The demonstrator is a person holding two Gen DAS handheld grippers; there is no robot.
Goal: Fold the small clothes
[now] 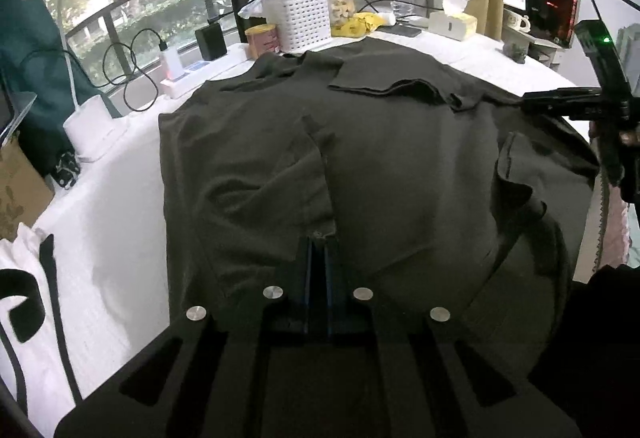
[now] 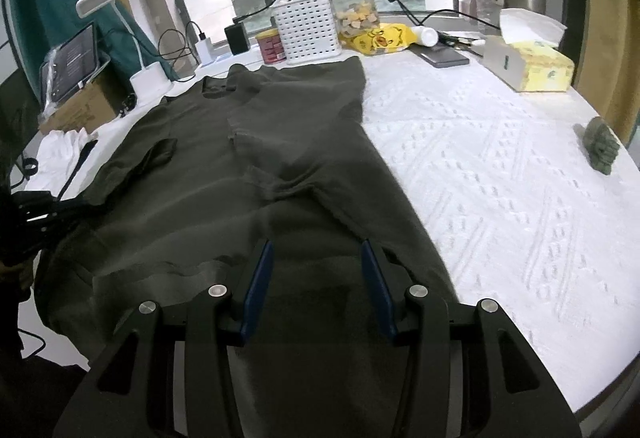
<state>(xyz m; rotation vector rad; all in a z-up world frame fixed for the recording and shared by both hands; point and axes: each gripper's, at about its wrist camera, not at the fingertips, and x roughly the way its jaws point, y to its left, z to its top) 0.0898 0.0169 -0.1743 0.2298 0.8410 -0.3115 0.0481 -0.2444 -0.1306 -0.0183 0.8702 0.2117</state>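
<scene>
A dark olive shirt (image 1: 400, 166) lies spread on the white tablecloth (image 1: 120, 218), its sleeves folded inward. In the left wrist view my left gripper (image 1: 319, 238) is shut, its blue pads pinching a raised fold of the shirt near the front edge. In the right wrist view the shirt (image 2: 208, 198) covers the left half of the table. My right gripper (image 2: 316, 244) stands open over the shirt's right side, and fabric lies under the spread fingers without being pressed. The right gripper (image 1: 560, 104) also shows at the shirt's far right edge. The left gripper (image 2: 44, 214) shows at the left.
At the back stand a white perforated basket (image 2: 306, 28), a snack jar (image 2: 356, 8), a yellow bag (image 2: 380, 38), a tissue box (image 2: 528, 64), a red tin (image 2: 271, 47) and chargers with cables. A white garment (image 1: 28, 298) lies at the left, a small green figure (image 2: 600, 146) at the right.
</scene>
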